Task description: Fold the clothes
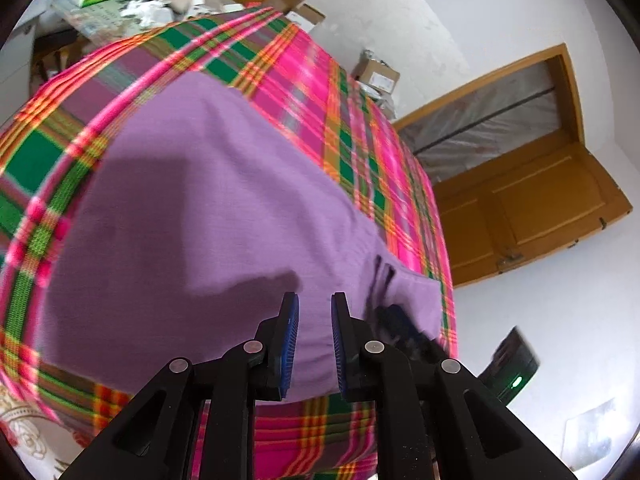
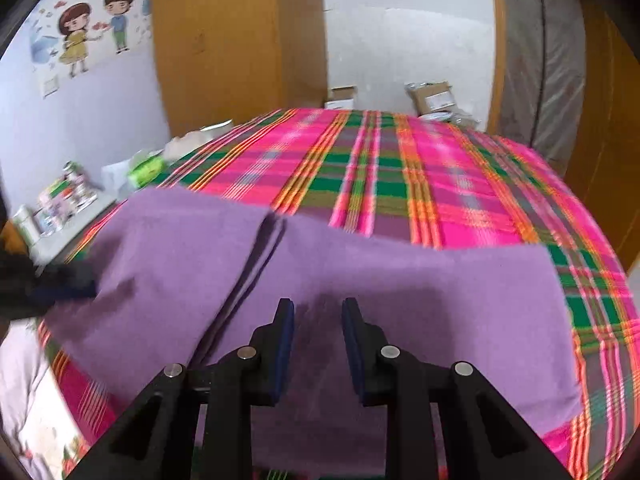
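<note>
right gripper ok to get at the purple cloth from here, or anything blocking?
Probably yes. The right gripper is open right over the purple cloth, which lies flat on the plaid bedspread with nothing between them.

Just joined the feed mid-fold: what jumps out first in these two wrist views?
The loud pink, green and orange plaid bedcover fills both views. On it lies a plain purple garment spread flat, a dark fold line running through its left part in the right wrist view. Both grippers, left and right, hang open above its near edge, holding nothing.
</note>
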`<state>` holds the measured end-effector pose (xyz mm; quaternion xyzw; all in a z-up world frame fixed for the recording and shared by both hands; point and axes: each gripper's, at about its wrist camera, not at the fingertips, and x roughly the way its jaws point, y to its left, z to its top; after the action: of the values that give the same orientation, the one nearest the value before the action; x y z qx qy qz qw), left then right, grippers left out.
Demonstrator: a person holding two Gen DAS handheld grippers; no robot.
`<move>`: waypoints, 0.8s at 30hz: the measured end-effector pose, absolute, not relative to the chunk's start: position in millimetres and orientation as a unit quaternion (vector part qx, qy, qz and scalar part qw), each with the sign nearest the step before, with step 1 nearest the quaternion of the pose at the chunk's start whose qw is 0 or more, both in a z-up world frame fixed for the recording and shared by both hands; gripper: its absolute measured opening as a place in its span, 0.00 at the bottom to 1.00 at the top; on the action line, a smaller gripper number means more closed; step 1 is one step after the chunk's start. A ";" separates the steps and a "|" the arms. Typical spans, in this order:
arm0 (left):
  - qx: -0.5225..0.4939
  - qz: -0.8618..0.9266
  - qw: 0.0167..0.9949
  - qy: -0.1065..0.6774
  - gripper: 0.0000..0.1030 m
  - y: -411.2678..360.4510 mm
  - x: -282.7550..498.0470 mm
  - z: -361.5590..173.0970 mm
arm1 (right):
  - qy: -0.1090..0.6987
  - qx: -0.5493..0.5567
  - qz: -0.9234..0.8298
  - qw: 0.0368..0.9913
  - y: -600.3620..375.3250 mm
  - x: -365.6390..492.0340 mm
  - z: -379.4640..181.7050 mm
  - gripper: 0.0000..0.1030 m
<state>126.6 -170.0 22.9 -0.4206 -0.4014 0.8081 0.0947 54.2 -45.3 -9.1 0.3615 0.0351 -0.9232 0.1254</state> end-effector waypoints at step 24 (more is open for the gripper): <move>-0.443 0.788 0.070 -0.422 0.15 -236.5 210.4 -25.1 | -0.001 0.334 -0.935 0.119 -70.9 77.4 20.8 0.28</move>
<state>210.4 -236.5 -25.1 -0.4431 -0.4221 0.7878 0.0697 77.4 -70.9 20.8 0.3339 -0.0013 -0.9351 0.1189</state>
